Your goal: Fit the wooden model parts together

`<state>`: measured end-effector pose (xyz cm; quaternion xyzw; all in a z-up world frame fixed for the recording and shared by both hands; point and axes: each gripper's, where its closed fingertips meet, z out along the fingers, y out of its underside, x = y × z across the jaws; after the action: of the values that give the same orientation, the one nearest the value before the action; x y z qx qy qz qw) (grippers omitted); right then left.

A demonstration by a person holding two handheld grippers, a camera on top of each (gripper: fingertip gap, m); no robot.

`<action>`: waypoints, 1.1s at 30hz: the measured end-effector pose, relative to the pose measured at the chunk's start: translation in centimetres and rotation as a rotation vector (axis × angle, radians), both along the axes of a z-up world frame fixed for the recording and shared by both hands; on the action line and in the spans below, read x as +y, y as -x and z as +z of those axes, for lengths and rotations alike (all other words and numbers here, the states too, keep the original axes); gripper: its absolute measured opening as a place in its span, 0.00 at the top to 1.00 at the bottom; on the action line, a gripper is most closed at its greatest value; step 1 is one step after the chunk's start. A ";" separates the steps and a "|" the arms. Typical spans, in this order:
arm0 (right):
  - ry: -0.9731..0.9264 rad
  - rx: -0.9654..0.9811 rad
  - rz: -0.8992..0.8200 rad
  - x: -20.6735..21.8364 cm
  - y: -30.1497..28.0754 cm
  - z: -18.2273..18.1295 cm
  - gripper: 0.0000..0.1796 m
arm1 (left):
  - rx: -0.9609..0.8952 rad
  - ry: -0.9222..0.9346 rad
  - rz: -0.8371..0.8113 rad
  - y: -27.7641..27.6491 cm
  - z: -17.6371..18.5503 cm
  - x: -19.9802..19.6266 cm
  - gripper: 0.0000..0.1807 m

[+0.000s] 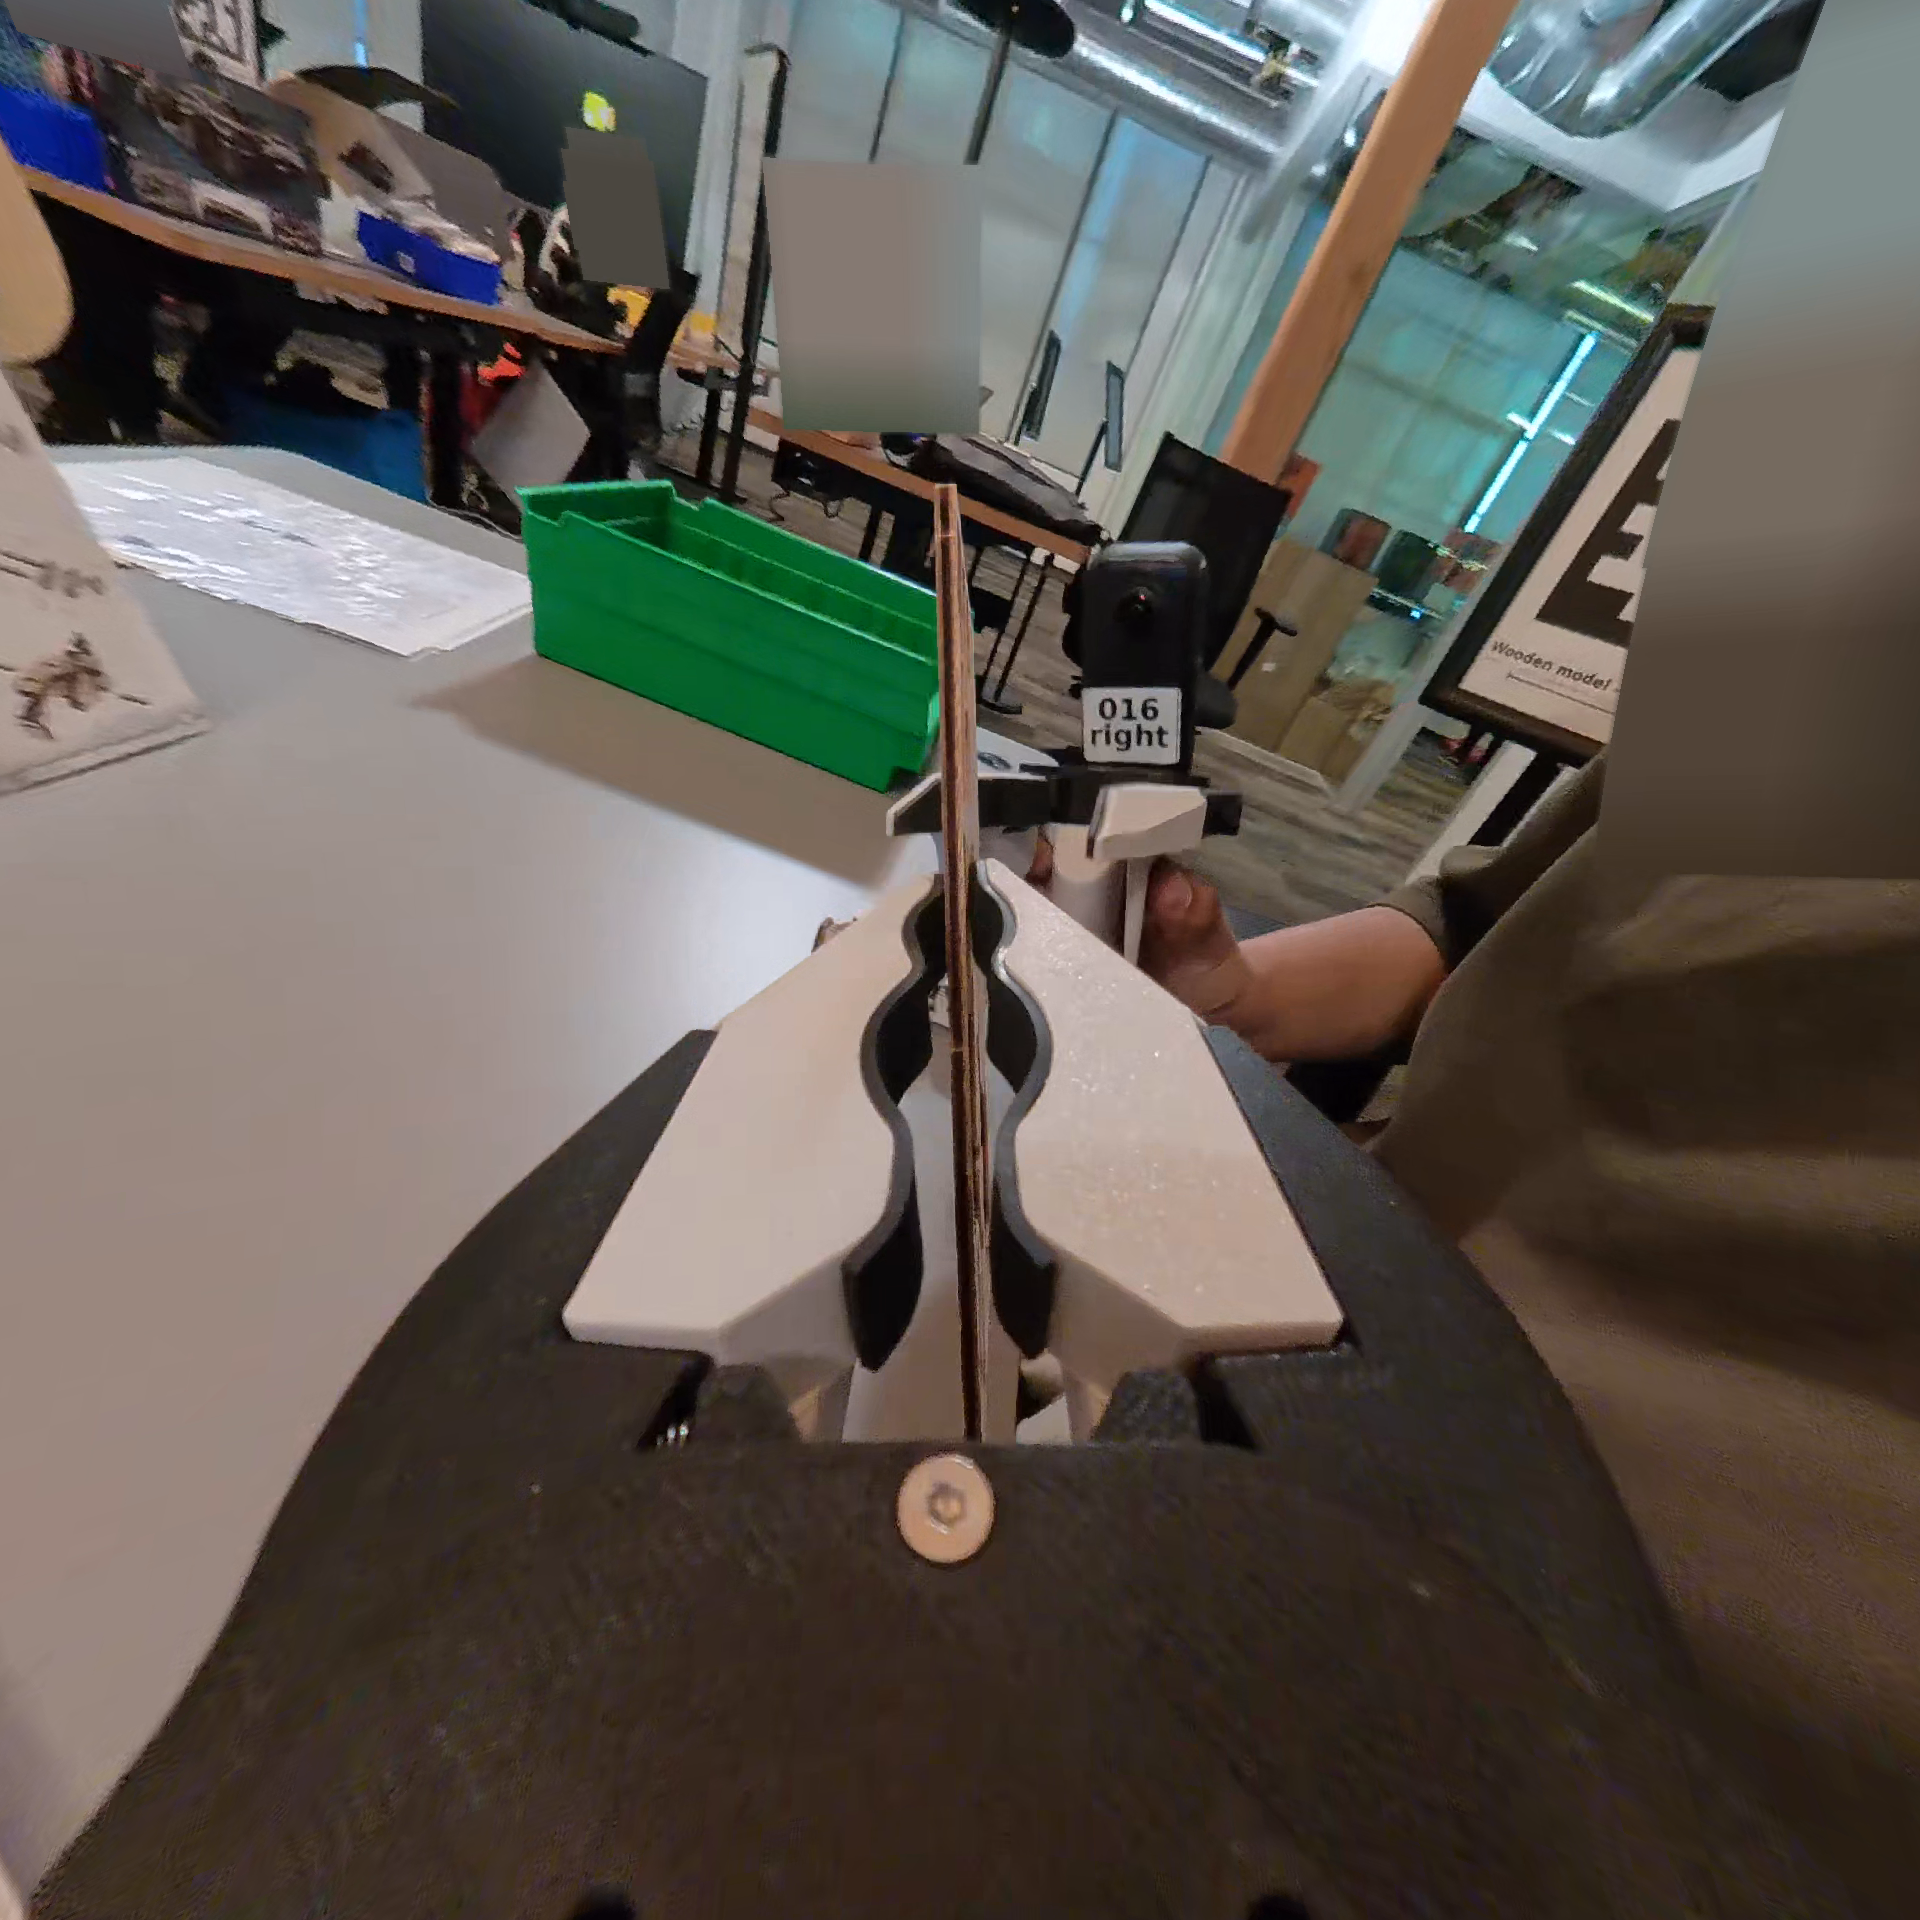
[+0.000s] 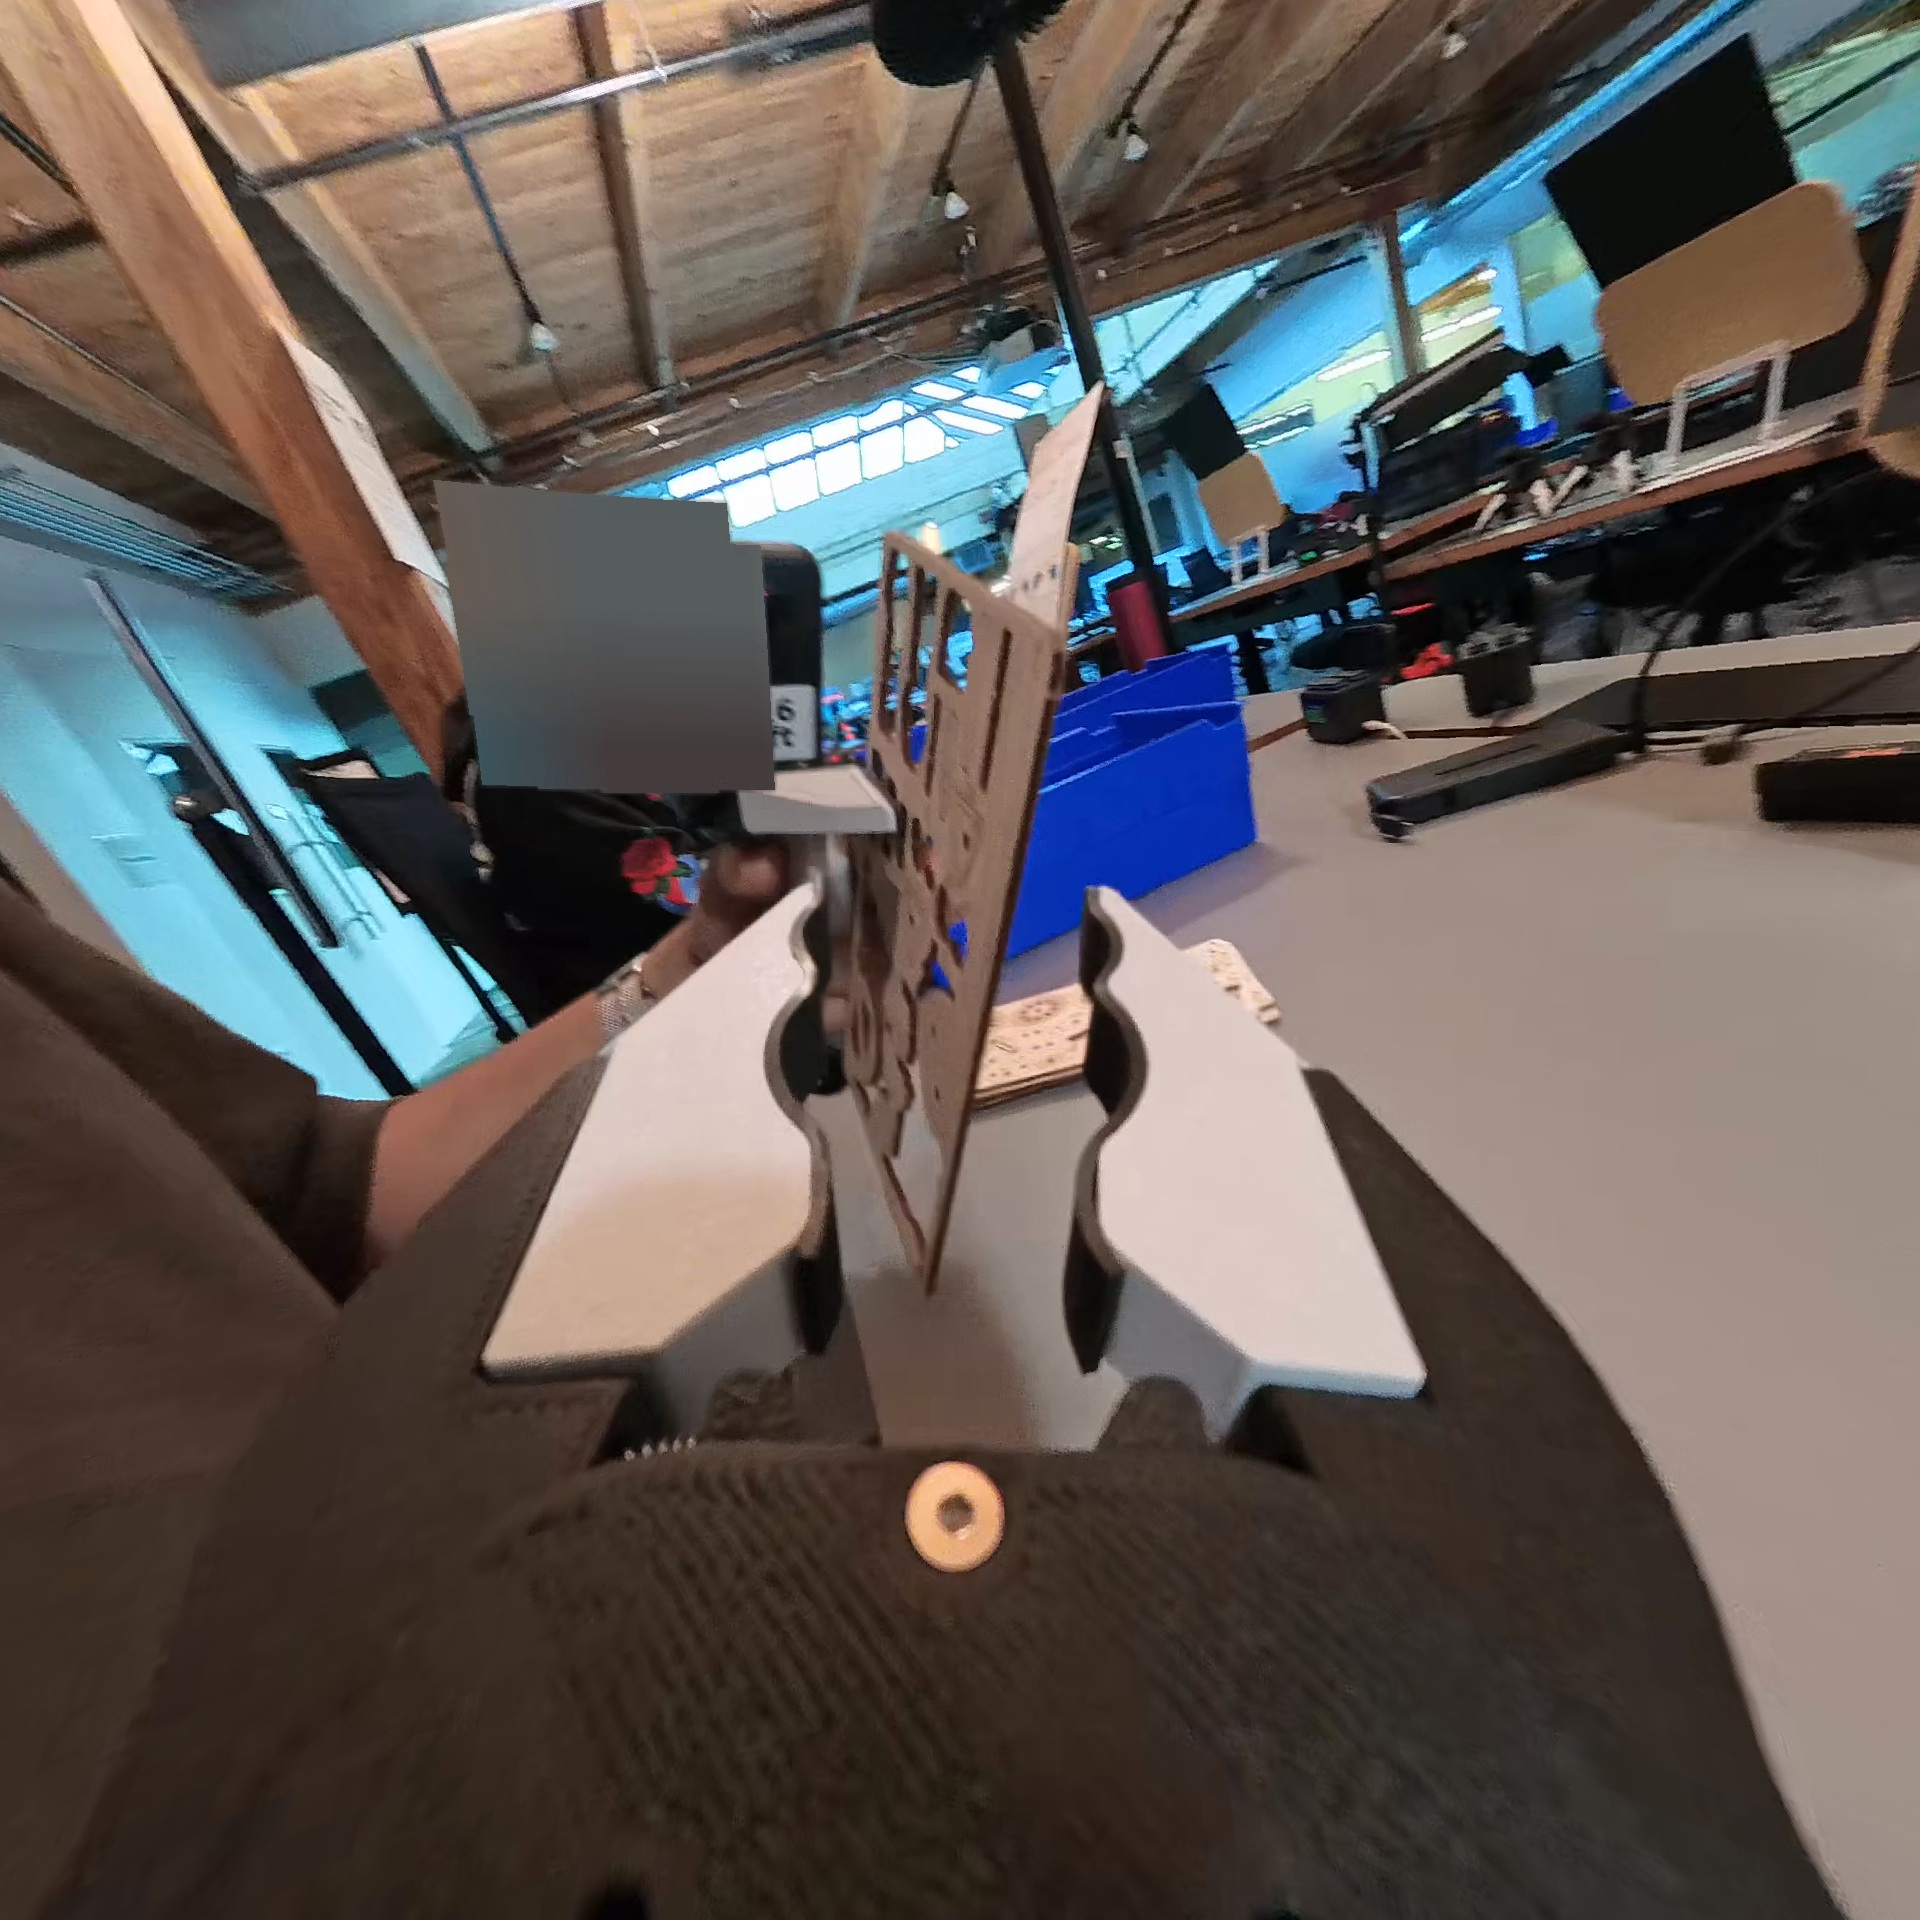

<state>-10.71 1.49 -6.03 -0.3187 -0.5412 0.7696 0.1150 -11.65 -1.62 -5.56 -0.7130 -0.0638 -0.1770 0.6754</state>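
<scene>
A thin wooden parts sheet (image 1: 951, 644) with cut-out shapes stands upright, edge-on in the left wrist view. My left gripper (image 1: 961, 883) is shut on its lower part. In the right wrist view the same sheet (image 2: 977, 852) hangs between the spread fingers of my right gripper (image 2: 951, 904), which is open and not touching it. One white finger (image 2: 816, 812) of the left gripper presses the sheet's left face there. The right gripper also shows farther off in the left wrist view (image 1: 1039, 810), its fingers on either side of the sheet. More wooden sheets (image 2: 1039, 1039) lie flat on the grey table (image 2: 1558, 1039).
A green bin (image 1: 727, 623) stands on the table past the sheet. A blue bin (image 2: 1132, 800) stands behind the sheet in the right wrist view. Printed papers (image 1: 291, 551) lie at the far left. Black devices and cables (image 2: 1507, 769) sit at the back right. A person's forearm (image 1: 1330, 977) is at the right.
</scene>
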 end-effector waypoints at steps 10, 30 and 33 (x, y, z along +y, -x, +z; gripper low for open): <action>0.133 -0.086 0.035 2.2 0.5 -0.2 0.96 | -0.083 -0.049 -0.008 -0.4 -1.3 1.8 1.00; -0.007 -0.197 -0.018 2.3 1.9 -2.8 0.94 | -0.086 -0.025 0.053 0.5 -3.2 2.1 1.00; -0.035 -0.198 -0.047 2.4 1.9 -2.7 0.95 | -0.093 -0.029 0.053 0.5 -3.3 2.1 1.00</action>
<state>-12.64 3.90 -8.74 -0.4037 -0.5558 0.7218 0.0845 -12.17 0.48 -8.84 -0.6924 -0.1112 -0.1930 0.6863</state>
